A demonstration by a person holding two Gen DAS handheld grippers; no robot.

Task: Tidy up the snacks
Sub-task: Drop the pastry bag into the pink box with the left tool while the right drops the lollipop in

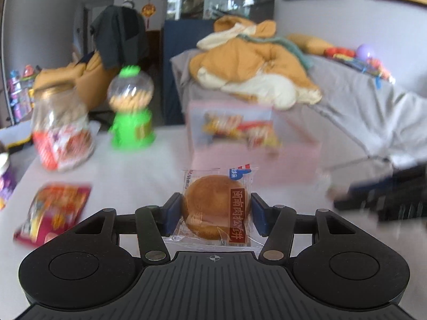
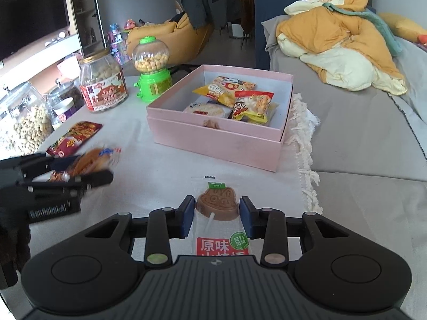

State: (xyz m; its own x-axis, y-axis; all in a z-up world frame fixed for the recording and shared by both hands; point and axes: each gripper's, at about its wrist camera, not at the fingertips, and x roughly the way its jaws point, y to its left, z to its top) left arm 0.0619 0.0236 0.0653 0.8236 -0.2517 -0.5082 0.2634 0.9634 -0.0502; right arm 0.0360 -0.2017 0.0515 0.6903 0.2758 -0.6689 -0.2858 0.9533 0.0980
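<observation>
Both hands carry a snack at once, which looks like a way to fill the box (image 2: 213,144) in fewer trips. The left gripper (image 1: 216,212) has its jaws about half open but clamped on a wrapped round cake (image 1: 213,210), the pads pressing its two sides so the flat packet rides level and clear of the table (image 1: 149,165). The right gripper (image 2: 216,214) is drawn in as far as it goes on a bagged lollipop (image 2: 217,202), gripping the brown candy head and not the loose wrapper, so the stick and label trail back toward the camera.

The pink box sits near the table's right edge, next to the fringe of the cloth (image 2: 304,138), open side up with several packets already lying in a heap at its far right corner; the near left part of its floor is bare, probably the place for what comes next. Both grippers point toward it from the near side.

One red packet (image 2: 76,136) lies flat near the left edge, not yet collected. The nut jar (image 2: 102,85) and green dispenser (image 2: 152,69) stand along the far left edge, likely too tall for the box and so left out.
</observation>
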